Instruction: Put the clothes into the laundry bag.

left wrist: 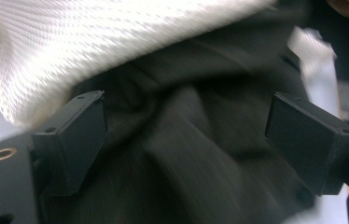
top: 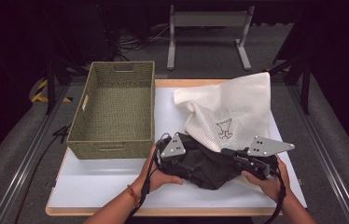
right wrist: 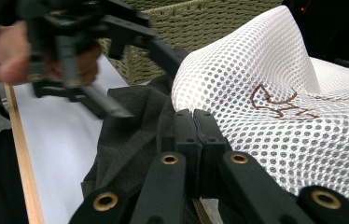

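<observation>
Two garments crowd beside basket, white mesh seemingly overlapping dark.

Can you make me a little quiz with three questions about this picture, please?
1. True or false: the woven basket has clothes in it.
2. Which gripper has its jaws wide apart: A left gripper, B right gripper?
3. What lies partly over the dark cloth?

Key: 1 false, it holds nothing. 2 A. 3 The white mesh bag.
</observation>
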Demonstrator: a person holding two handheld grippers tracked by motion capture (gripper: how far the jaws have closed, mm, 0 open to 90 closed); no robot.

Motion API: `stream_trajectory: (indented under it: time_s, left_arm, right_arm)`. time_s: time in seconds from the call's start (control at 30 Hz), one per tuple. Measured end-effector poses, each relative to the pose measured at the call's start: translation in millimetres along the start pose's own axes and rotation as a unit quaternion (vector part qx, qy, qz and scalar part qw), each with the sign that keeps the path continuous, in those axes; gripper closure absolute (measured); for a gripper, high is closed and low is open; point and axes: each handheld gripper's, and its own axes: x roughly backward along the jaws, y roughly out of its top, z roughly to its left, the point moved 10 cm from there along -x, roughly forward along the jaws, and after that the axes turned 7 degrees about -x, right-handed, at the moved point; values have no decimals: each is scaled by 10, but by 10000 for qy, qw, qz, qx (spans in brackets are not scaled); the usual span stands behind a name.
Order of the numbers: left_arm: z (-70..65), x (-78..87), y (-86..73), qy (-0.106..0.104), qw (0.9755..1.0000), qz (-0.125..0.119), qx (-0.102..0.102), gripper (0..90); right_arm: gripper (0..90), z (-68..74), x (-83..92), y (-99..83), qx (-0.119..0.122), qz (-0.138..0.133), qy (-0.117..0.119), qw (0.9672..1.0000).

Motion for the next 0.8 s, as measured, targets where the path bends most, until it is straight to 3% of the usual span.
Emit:
stream_trajectory:
  time_s: [0.03, 0.07, 0.1, 0.2, 0.3, 0.4, 0.47, 0.5, 0.6, 0.63, 0.67, 0.73, 0.8]
  left_arm:
    - [-50, 11, -41, -34, 10000, 89, -28, 127]
    - [-123, -7, -115, -171, 9995, 271, -36, 133]
    - [-160, -44, -191, -172, 9986, 488, -84, 133]
    - [-261, -237, -372, -247, 9961, 830, -171, 106]
    - [-266, -381, -416, -303, 9950, 953, -71, 95]
    - [-189, -561, -439, -136, 9947, 1019, -34, 108]
    - [-147, -648, -441, -3, 9945, 1046, 58, 239]
    - [-124, -652, -430, 80, 9944, 1057, -1, 313]
    - [-92, -664, -401, 78, 9949, 1006, 28, 549]
    - [-68, -661, -374, 130, 9954, 949, 63, 549]
    - [-64, -658, -363, 136, 9955, 933, 34, 675]
    - [-57, -629, -327, 175, 9966, 803, 33, 759]
    - [-59, -575, -291, 214, 9975, 678, 40, 778]
  right_arm:
    - [899, -3, 4, 0, -7, -18, -14, 10000]
    - [898, -1, 10, 0, -2, -12, -14, 10000]
    - [898, -2, 19, 8, -12, -36, -17, 10000]
    - [898, -3, 25, 5, -33, -35, -10, 10000]
    - [898, 1, 9, -19, -41, 28, 24, 10000]
    - [898, 2, -30, -56, -15, 95, 28, 10000]
    - [898, 1, -47, -85, -15, 146, 48, 9999]
    - [898, 1, -51, -93, -22, 158, 64, 9999]
    - [898, 9, -64, -111, -56, 172, 117, 9998]
    - [898, 16, -75, -124, -38, 203, 120, 9997]
    - [898, 37, -97, -132, -31, 216, 142, 9997]
    - [898, 74, -109, -121, -30, 219, 193, 9996]
    - [898, 111, -107, -86, 42, 190, 186, 9996]
